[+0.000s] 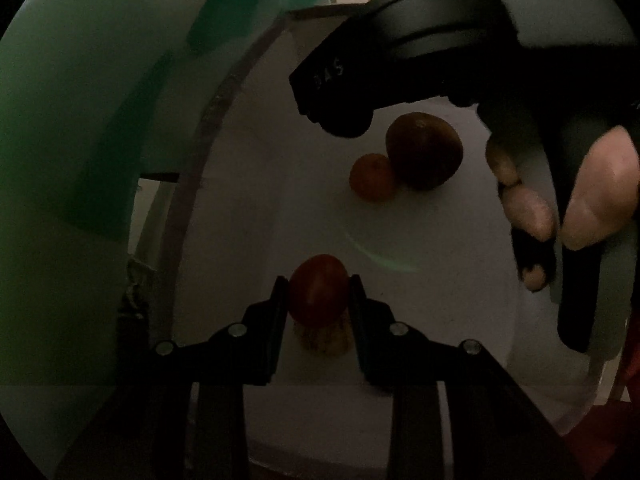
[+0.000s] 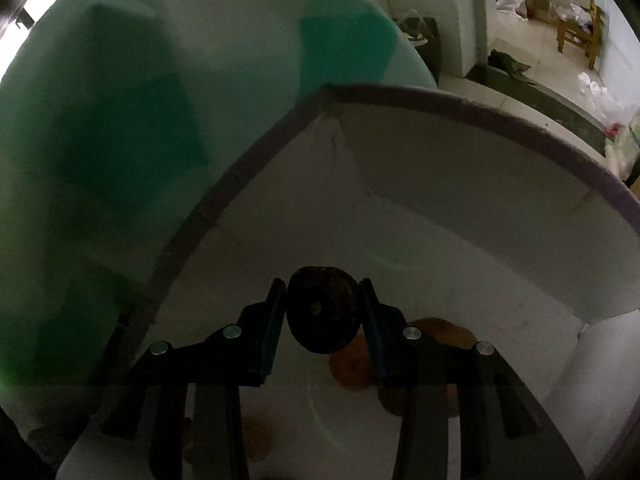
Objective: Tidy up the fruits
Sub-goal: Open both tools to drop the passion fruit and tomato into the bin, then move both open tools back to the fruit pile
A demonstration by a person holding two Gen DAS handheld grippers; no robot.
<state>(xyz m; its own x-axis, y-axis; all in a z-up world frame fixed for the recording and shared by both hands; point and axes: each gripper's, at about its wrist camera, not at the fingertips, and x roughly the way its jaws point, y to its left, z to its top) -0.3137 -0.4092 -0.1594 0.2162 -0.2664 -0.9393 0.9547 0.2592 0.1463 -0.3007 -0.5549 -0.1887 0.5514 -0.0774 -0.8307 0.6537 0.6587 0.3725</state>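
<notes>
Both grippers reach into a white box (image 1: 420, 312) with a purple rim (image 2: 460, 108). My left gripper (image 1: 319, 296) is shut on a small red tomato-like fruit (image 1: 318, 290), held low over a yellowish fruit (image 1: 324, 340) on the box floor. An orange (image 1: 370, 178) and a larger brown fruit (image 1: 424, 150) lie touching further in. My right gripper (image 2: 323, 312) is shut on a dark round fruit (image 2: 323, 314), above the orange (image 2: 350, 368) and the brown fruit (image 2: 440, 330). The right gripper's body and the hand on it (image 1: 480, 60) hang over the box at upper right.
A pale green lid or flap (image 1: 80, 140) stands up along the box's left side, and it also shows in the right wrist view (image 2: 160, 100). The box's far wall (image 2: 460, 184) is close ahead. Beyond it lie a tiled floor, a wooden stool (image 2: 580, 32) and scattered bags.
</notes>
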